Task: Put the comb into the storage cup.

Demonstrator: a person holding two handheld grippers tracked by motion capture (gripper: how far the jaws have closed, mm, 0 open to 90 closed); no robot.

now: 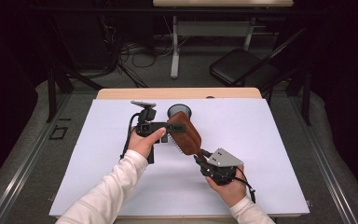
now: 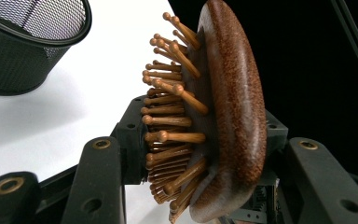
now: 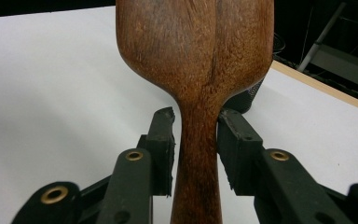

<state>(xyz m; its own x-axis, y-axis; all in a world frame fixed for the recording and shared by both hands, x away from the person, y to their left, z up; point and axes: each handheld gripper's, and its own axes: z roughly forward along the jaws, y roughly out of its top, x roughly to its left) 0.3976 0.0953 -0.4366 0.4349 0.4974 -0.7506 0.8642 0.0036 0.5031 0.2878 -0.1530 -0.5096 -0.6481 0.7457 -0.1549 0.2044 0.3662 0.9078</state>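
A brown wooden hairbrush hangs above the white table sheet, held between both hands. My left gripper is shut on the brush's head. In the left gripper view one pad presses the wooden pins and the other presses the rounded back. My right gripper straddles the handle just below the head. Its jaws stand slightly apart from the wood, with a thin gap at the left pad, so it is open around the handle.
A black mesh cup stands upright on the sheet just beyond the brush, close to the left gripper. The wooden table edge lies behind it. A folding chair and cables sit on the floor past the table.
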